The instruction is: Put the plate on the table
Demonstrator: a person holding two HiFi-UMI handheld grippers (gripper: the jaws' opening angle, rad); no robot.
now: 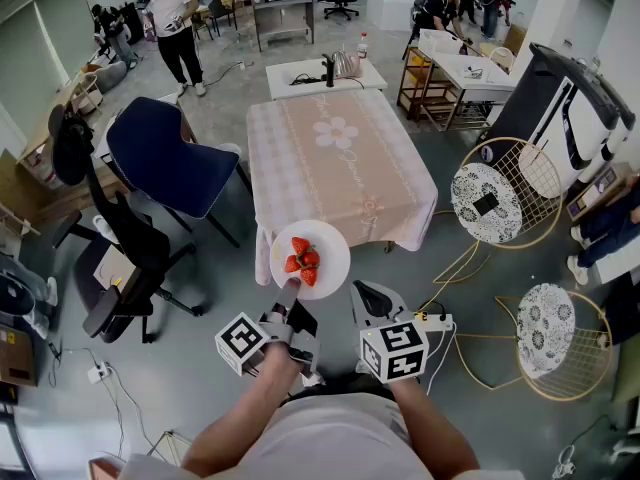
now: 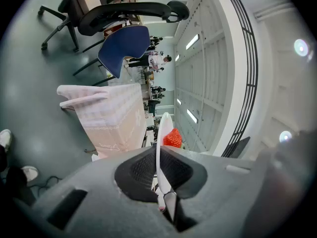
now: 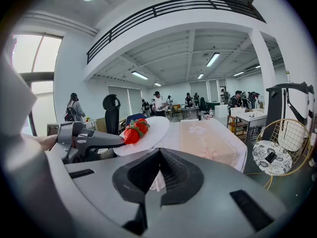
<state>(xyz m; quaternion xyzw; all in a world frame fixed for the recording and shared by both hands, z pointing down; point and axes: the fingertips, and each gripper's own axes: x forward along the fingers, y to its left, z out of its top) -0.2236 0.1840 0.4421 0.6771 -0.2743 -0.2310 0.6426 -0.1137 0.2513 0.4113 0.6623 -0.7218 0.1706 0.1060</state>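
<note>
A white plate (image 1: 318, 265) carrying several strawberries (image 1: 302, 259) hangs in the air just off the near edge of the table (image 1: 340, 158), which wears a pink checked cloth with a flower print. My left gripper (image 1: 288, 290) is shut on the plate's near rim. In the left gripper view the plate (image 2: 161, 143) stands edge-on between the jaws, with the strawberries (image 2: 172, 139) beyond. My right gripper (image 1: 363, 292) sits to the right of the plate, shut and holding nothing. The right gripper view shows the plate (image 3: 148, 133), the strawberries (image 3: 134, 132) and the table (image 3: 208, 140).
A blue chair (image 1: 170, 163) and a black office chair (image 1: 120, 258) stand left of the table. Two gold wire chairs with patterned cushions (image 1: 490, 203) stand to the right. A small white table (image 1: 325, 73) sits behind, and people move about at the back of the room.
</note>
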